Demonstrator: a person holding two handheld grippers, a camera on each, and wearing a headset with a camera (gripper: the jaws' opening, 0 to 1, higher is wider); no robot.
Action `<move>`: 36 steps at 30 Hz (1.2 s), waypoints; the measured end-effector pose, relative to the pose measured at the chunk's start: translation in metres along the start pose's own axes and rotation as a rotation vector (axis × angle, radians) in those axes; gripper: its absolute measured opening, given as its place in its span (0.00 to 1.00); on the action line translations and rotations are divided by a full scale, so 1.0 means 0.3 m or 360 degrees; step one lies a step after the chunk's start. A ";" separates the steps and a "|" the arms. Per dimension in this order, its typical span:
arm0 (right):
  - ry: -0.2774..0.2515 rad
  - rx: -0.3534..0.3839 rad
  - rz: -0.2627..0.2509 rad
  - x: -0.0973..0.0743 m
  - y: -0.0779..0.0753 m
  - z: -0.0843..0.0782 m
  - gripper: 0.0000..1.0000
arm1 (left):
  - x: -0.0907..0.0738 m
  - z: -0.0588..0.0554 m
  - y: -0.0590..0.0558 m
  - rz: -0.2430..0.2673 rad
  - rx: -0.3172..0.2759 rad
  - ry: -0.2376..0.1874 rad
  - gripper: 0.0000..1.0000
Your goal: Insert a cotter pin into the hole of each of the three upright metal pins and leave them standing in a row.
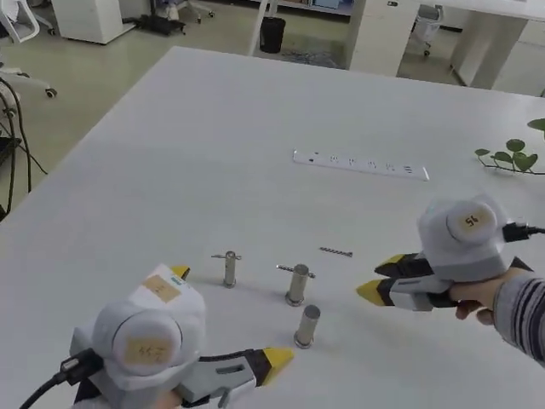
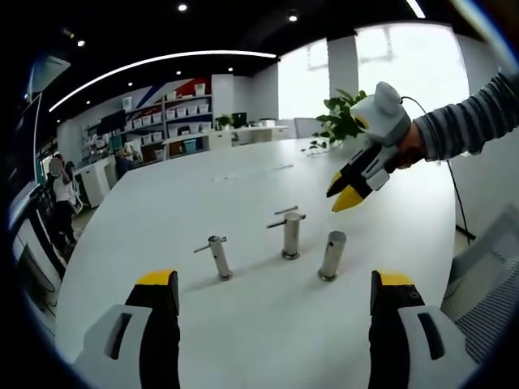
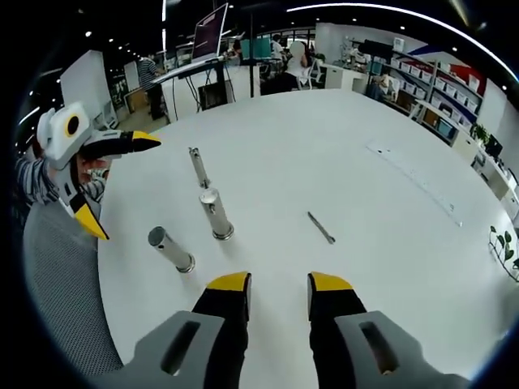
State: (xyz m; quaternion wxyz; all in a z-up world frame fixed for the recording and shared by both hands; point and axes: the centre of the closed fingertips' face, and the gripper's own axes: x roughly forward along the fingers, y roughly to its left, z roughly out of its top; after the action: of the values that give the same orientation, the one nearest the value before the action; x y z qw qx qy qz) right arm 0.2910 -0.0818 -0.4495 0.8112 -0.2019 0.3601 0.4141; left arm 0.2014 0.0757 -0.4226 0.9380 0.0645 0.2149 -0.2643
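Three short upright metal pins stand on the white table [image 1: 213,153]. The left pin [image 1: 229,268] and the middle pin [image 1: 296,284] each carry a cotter pin through the top. The nearest pin [image 1: 306,325] has none that I can see. A loose cotter pin [image 1: 335,252] lies flat behind them, also in the right gripper view [image 3: 321,228]. My left gripper [image 1: 228,315] is wide open, facing the pins [image 2: 289,235] from the near side. My right gripper [image 1: 381,276] hovers right of them, open with a narrow gap and holding nothing.
A white power strip [image 1: 360,164] lies further back on the table. A small plant [image 1: 511,156] is at the right edge. Office chairs, desks and shelves stand beyond the table.
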 end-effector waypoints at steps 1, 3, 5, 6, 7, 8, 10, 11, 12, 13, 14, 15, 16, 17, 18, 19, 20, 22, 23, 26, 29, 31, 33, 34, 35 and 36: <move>0.0013 -0.0012 0.0004 0.008 -0.010 0.005 0.24 | 0.002 -0.006 0.002 0.0001 0.0002 0.0012 0.98; 0.0021 -0.0062 0.0013 0.022 -0.024 0.020 0.24 | 0.003 -0.011 0.002 0.0000 -0.0007 0.0021 0.98; 0.0036 -0.0096 0.0029 0.038 -0.040 0.034 0.23 | 0.005 -0.009 0.005 0.0004 -0.0006 0.0017 0.98; 0.0042 -0.0113 0.0030 0.044 -0.046 0.040 0.23 | 0.006 -0.009 0.007 0.0005 -0.0009 0.0017 0.98; 0.0058 -0.0134 0.0031 0.051 -0.054 0.043 0.23 | 0.006 -0.010 0.006 0.0004 -0.0013 0.0018 0.98; 0.0076 -0.0165 0.0038 0.064 -0.078 0.050 0.22 | 0.006 -0.012 0.007 0.0005 -0.0020 0.0021 0.98; 0.0102 -0.0202 0.0049 0.081 -0.092 0.057 0.22 | 0.007 -0.015 0.007 0.0004 -0.0018 0.0027 0.98; 0.0108 -0.0199 0.0049 0.089 -0.098 0.062 0.21 | 0.007 -0.017 0.005 0.0001 -0.0020 0.0030 0.98; 0.0113 -0.0200 0.0057 0.099 -0.101 0.067 0.20 | 0.008 -0.019 0.003 -0.0004 -0.0021 0.0034 0.98; 0.0123 -0.0208 0.0073 0.107 -0.102 0.067 0.19 | 0.008 -0.020 0.000 -0.0008 -0.0021 0.0037 0.98; 0.0148 -0.0215 0.0071 0.118 -0.110 0.066 0.18 | 0.010 -0.022 -0.003 -0.0012 -0.0016 0.0044 0.98; 0.0159 -0.0220 0.0072 0.125 -0.114 0.066 0.18 | 0.010 -0.022 -0.004 -0.0013 -0.0013 0.0046 0.98; 0.0173 -0.0214 0.0082 0.136 -0.118 0.067 0.18 | 0.011 -0.023 -0.007 -0.0019 -0.0011 0.0051 0.98; 0.0173 -0.0209 0.0084 0.140 -0.119 0.069 0.17 | 0.011 -0.024 -0.010 -0.0023 -0.0011 0.0052 0.97; 0.0169 -0.0188 0.0102 0.150 -0.118 0.075 0.15 | 0.012 -0.024 -0.012 -0.0027 -0.0011 0.0055 0.97; 0.0176 -0.0174 0.0114 0.157 -0.116 0.075 0.15 | 0.012 -0.025 -0.013 -0.0029 -0.0009 0.0057 0.97; 0.0188 -0.0174 0.0115 0.168 -0.118 0.076 0.15 | 0.013 -0.025 -0.013 -0.0030 -0.0009 0.0059 0.97; 0.0211 -0.0215 0.0123 0.181 -0.120 0.073 0.14 | 0.012 -0.026 -0.012 -0.0031 -0.0014 0.0060 0.97; 0.0225 -0.0223 0.0133 0.189 -0.118 0.072 0.14 | 0.012 -0.026 -0.013 -0.0032 -0.0018 0.0061 0.96; 0.0253 -0.0227 0.0153 0.203 -0.115 0.071 0.13 | 0.012 -0.027 -0.015 -0.0035 -0.0023 0.0064 0.95; 0.0301 -0.0266 0.0171 0.213 -0.114 0.059 0.11 | 0.012 -0.027 -0.018 -0.0043 -0.0023 0.0062 0.95; 0.0333 -0.0269 0.0169 0.218 -0.119 0.050 0.10 | 0.012 -0.028 -0.018 -0.0045 -0.0021 0.0065 0.94; 0.0352 -0.0286 0.0166 0.219 -0.124 0.044 0.08 | 0.012 -0.027 -0.019 -0.0049 -0.0021 0.0062 0.94; 0.0370 -0.0294 0.0169 0.220 -0.126 0.037 0.06 | 0.012 -0.027 -0.020 -0.0049 -0.0022 0.0061 0.93; 0.0379 -0.0295 0.0165 0.221 -0.128 0.034 0.06 | 0.012 -0.028 -0.020 -0.0051 -0.0021 0.0061 0.93; 0.0371 -0.0285 0.0169 0.221 -0.128 0.038 0.05 | 0.012 -0.029 -0.020 -0.0051 -0.0019 0.0065 0.93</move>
State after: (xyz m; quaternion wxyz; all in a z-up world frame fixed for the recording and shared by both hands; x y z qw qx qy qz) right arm 0.3536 -0.0618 -0.4906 0.7196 -0.3009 0.4238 0.4605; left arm 0.1978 0.0711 -0.4320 0.9294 0.0609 0.2365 -0.2766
